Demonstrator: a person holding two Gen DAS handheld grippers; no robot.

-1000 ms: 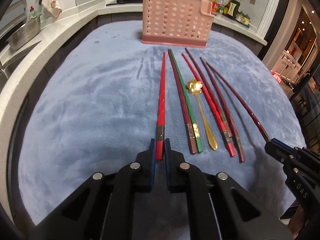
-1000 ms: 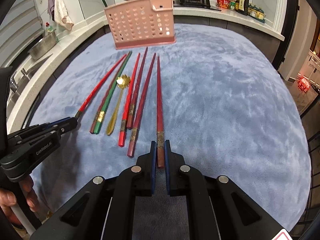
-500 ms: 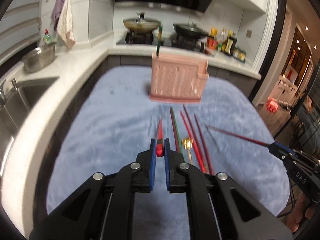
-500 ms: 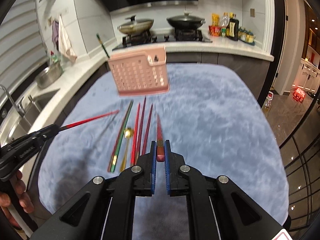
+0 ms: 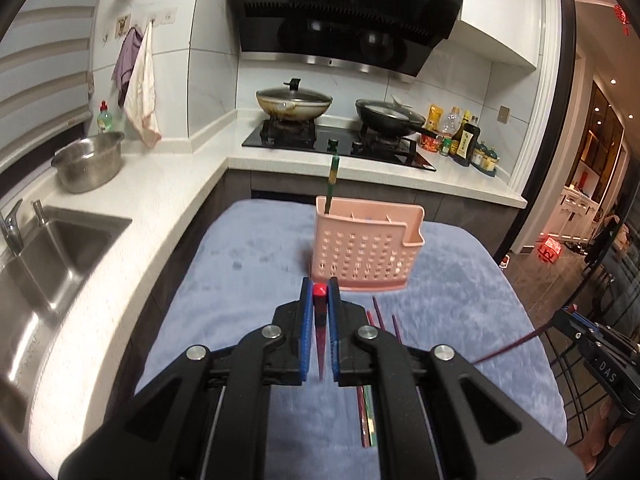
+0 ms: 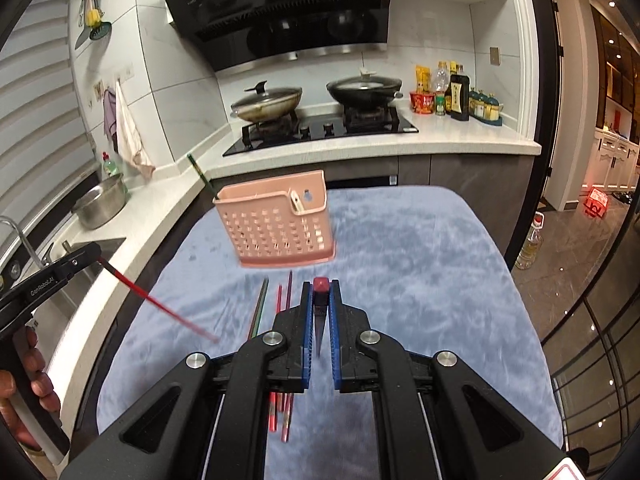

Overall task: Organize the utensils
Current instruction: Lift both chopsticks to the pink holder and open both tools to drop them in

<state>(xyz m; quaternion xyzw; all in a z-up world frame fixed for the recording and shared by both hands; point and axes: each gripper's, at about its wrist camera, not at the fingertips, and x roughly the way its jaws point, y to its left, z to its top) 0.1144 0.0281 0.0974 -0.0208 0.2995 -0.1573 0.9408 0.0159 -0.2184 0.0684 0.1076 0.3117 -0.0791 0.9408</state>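
My left gripper [image 5: 320, 286] is shut on the top end of a red chopstick [image 5: 321, 344], which hangs tip-down between the fingers above the blue-grey cloth [image 5: 248, 280]. My right gripper [image 6: 321, 286] is shut the same way on a dark red chopstick [image 6: 319, 332]. Each gripper shows at the edge of the other's view, the right gripper [image 5: 560, 316] and the left gripper [image 6: 94, 250], both lifted. The pink perforated holder [image 5: 366, 248] [image 6: 276, 224] stands ahead with one green chopstick [image 5: 332, 178] in its left end. Several chopsticks [image 6: 260, 308] lie on the cloth below.
A sink [image 5: 52, 248] and a steel pot [image 5: 88, 164] are on the counter to the left. Behind the holder is a stove with two lidded pans [image 5: 294, 102], and bottles [image 5: 460, 136] stand to its right. A hand [image 6: 36, 384] holds the left gripper's handle.
Both grippers have risen from the cloth, each lifting its chopstick, which lay flat and now hangs tip-down. The views tilted up toward the holder and stove.
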